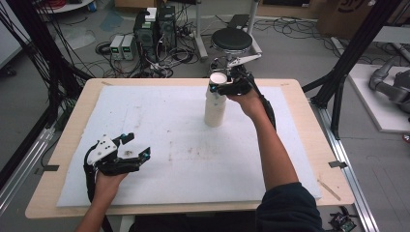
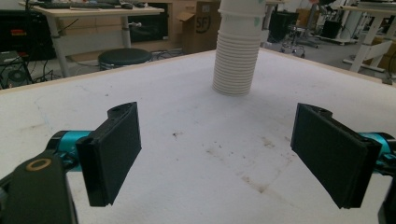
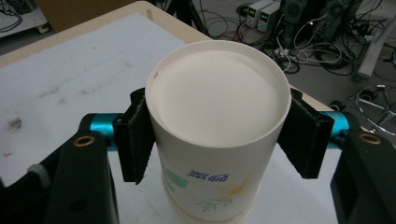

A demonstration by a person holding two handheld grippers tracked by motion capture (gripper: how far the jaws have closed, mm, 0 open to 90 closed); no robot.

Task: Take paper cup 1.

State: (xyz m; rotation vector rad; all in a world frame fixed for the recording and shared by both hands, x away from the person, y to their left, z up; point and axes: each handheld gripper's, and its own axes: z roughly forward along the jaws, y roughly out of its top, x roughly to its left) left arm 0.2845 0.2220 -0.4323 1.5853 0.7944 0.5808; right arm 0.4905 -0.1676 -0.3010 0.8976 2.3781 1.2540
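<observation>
A tall stack of upside-down white paper cups (image 1: 215, 110) stands on the white foam mat (image 1: 159, 121), right of centre toward the far edge. My right gripper (image 1: 220, 88) comes in from the right at the top of the stack. In the right gripper view its gripper (image 3: 219, 140) has both pads pressed against the sides of the top cup (image 3: 217, 107), which carries a green and blue print. My left gripper (image 1: 139, 145) rests low over the mat's near left, jaws wide apart and empty. From the left gripper (image 2: 217, 156) the cup stack (image 2: 236, 56) is far ahead.
The mat covers most of a wooden table (image 1: 309, 125) and has faint brown stains near its middle. Behind the table a black stool (image 1: 232, 39), computer towers (image 1: 154, 29) and tangled cables sit on the floor. Black frame posts (image 1: 353, 53) rise at both sides.
</observation>
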